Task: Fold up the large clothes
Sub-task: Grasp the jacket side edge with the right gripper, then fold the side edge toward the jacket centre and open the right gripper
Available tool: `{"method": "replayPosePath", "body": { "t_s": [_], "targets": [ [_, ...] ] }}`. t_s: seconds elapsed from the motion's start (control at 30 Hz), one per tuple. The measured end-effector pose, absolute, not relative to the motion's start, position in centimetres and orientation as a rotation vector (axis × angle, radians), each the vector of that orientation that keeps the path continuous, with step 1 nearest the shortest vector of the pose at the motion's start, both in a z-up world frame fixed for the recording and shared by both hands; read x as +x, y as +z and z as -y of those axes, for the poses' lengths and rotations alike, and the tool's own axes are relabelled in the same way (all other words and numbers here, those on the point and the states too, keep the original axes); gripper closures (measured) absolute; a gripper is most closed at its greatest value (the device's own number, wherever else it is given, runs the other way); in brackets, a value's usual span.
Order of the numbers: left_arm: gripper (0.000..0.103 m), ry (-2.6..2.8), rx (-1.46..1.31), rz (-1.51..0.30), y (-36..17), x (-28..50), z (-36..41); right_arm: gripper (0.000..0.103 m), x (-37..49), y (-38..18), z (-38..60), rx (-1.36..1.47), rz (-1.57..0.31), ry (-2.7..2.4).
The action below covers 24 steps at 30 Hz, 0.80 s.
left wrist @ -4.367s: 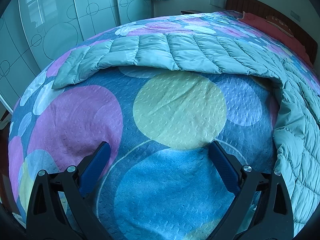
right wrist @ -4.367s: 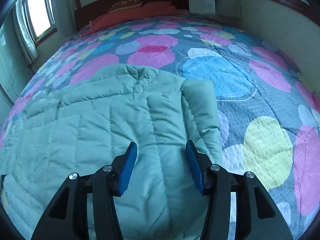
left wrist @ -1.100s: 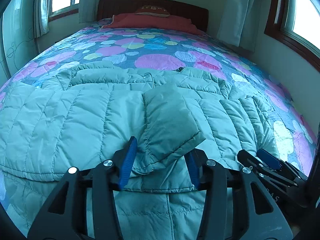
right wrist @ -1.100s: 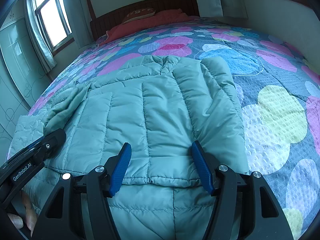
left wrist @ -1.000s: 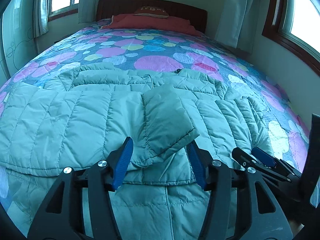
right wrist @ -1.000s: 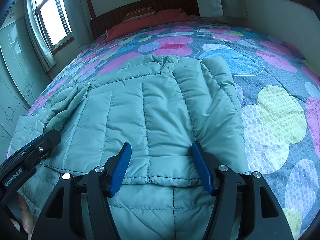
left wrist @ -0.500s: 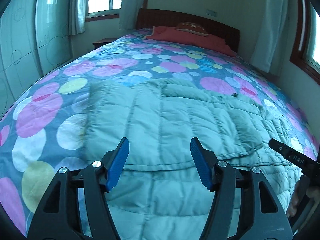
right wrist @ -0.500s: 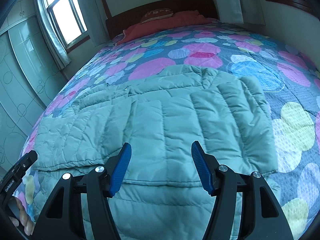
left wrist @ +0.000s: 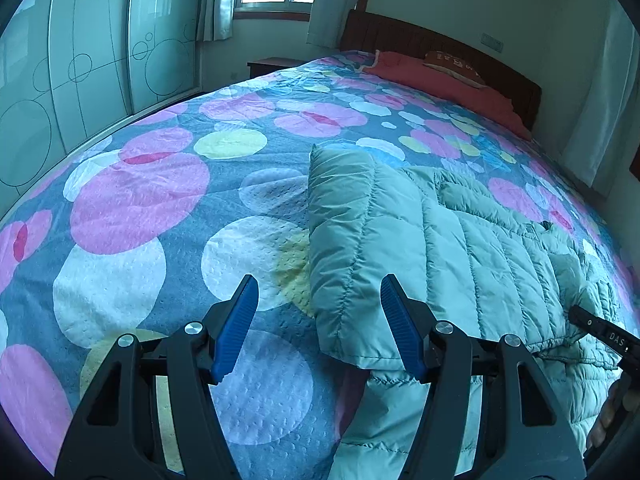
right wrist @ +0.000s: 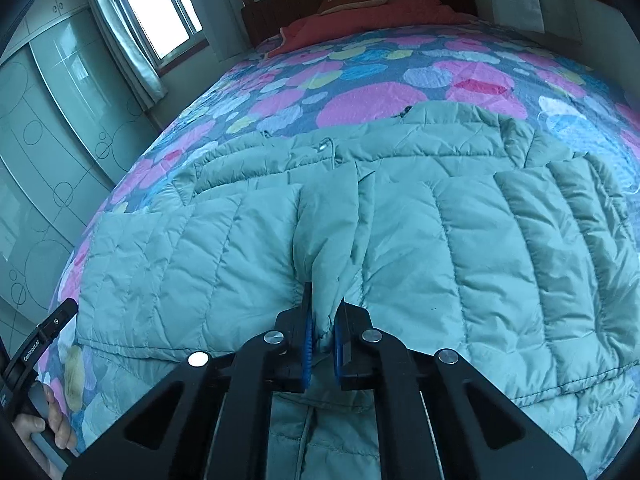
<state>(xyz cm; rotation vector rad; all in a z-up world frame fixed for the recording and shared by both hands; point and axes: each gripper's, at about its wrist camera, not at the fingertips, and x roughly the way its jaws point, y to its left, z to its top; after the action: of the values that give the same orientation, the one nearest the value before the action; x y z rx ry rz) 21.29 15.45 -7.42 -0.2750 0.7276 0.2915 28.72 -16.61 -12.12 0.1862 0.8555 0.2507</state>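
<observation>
A large pale green quilted down jacket [right wrist: 440, 248] lies spread on the bed, with its sleeves folded in over the body. My right gripper [right wrist: 322, 340] is shut on the folded sleeve cuff [right wrist: 326, 240] at the jacket's middle, the fabric pinched between the blue pads. My left gripper [left wrist: 316, 320] is open and empty, low over the jacket's left folded edge [left wrist: 352, 248], with the edge between its fingers. The right gripper's tip [left wrist: 600, 332] shows at the right in the left wrist view.
The bed cover [left wrist: 160, 220] has pink, blue and yellow circles. Red pillows [right wrist: 360, 12] and a dark wooden headboard [left wrist: 440, 48] stand at the far end. Glass wardrobe doors [left wrist: 80, 60] line the left side. The person's hand [right wrist: 48, 432] holds the left gripper at lower left.
My right gripper has closed on the folded sleeve cuff at the jacket's middle. My left gripper has swung left to the jacket's left edge and stays open.
</observation>
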Motion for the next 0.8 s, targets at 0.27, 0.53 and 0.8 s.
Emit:
{"method": "replayPosePath", "body": {
  "t_s": [0.27,0.53,0.8],
  "targets": [
    [0.039,0.229,-0.245,-0.725,-6.7,23.1,-13.0,0.097,27.4,-9.4,24.2,0.172,-0.784,0.129],
    [0.039,0.196,-0.152,-0.787,-8.3,26.1,-9.6,0.097,28.2,-12.9,29.5,0.176,-0.858,0.027],
    [0.039,0.218,-0.101,-0.869,-10.6,27.6,-9.6,0.069,27.8,-13.8,30.9,0.246,-0.89,0.03]
  ]
}}
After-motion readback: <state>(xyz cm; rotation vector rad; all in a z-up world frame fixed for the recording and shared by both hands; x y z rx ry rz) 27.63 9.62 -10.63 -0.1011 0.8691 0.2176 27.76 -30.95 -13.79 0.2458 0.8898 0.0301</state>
